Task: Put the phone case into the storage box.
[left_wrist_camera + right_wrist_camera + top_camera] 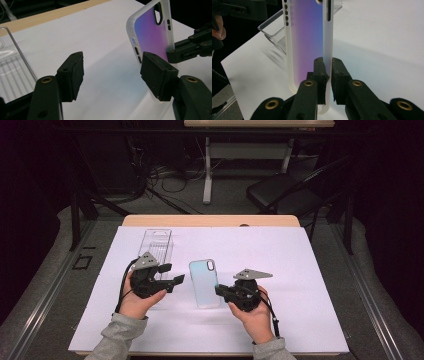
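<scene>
Phone case (pixel 204 282): a slim rounded rectangle of frosted, translucent plastic; the back shades from pale blue to violet, with an oval camera cutout near its far end and small slots along the side walls. It sits near the middle of the desk, between the two grippers, its near part gripped by the right gripper.
Right gripper (pixel 220 291): matte black, brass-coloured pivot pins, grey three-cornered plate on top; jaws pressed nearly together on one thin side wall of the phone case.
Left gripper (pixel 172 275): same black build; jaws stand about half apart with nothing between them, one pad just beside the phone case's edge.
Clear packaging tray (pixel 156 245): transparent, glossy hard plastic, long and rectangular, ribbed along its floor; it lies on the white sheet to the left of the phone case, beyond the left gripper.
Desk (pixel 210 220): pale wood edge at the far side, covered by a smooth white sheet (pixel 280 270).
High view: gives the whole layout, with both hands and grey sleeves coming in from below.
Left gripper view: shows the phone case (pixel 152 35) tilted up off the sheet and the tray's ribs (pixel 12 72).
Right gripper view: shows the pinch on the wall (pixel 327 50) up close, and the wall's frosted grain.
</scene>
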Available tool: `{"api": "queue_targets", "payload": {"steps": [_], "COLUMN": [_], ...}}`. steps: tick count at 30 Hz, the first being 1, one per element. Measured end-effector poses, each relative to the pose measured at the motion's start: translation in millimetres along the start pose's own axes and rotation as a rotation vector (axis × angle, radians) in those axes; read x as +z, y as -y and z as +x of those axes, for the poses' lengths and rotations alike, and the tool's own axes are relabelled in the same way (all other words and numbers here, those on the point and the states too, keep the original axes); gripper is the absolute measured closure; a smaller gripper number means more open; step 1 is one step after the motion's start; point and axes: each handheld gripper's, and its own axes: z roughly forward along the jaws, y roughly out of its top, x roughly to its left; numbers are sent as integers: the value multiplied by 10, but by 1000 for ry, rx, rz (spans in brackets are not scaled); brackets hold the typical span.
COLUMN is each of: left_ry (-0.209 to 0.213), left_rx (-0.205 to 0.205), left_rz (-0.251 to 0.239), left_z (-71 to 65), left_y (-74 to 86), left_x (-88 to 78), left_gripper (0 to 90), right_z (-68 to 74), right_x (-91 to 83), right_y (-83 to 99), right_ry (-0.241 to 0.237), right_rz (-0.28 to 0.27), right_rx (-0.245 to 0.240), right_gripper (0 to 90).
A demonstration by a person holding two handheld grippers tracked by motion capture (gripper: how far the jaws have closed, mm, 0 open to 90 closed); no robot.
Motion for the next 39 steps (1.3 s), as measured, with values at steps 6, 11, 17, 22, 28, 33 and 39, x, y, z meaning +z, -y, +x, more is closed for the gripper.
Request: {"api": "queue_targets", "payload": {"steps": [6, 11, 17, 22, 28, 33, 39], "left_ry": [-23, -41, -48, -52, -54, -57, -48], "left_rx": [28, 40, 55, 71, 82, 94, 110], "left_rz": [-2, -6, -10, -11, -18, -18, -14], "left_z": [-37, -57, -91, -121, -144, -167, -190], "left_y": [-26, -33, -45, -48, -53, -54, -53], "left_x": [-38, -53, -58, -59, -66, -62, -43], "left_gripper": [365, 369, 382, 394, 409, 417, 427], "right_z": [42, 75, 103, 133, 165, 192, 219], "right_x": [27, 42, 60, 72, 88, 96, 105], "right_y": [20, 30, 45, 58, 73, 81, 94], "right_ry": [-3, -1, 7, 12, 11, 13, 19], "right_rz": [-1, 2, -4, -8, -6, -3, -7], "right_rx": [-4, -17, -30, -29, -30, -37, -39], "right_gripper": [835, 835, 835, 835, 835, 835, 835]}}
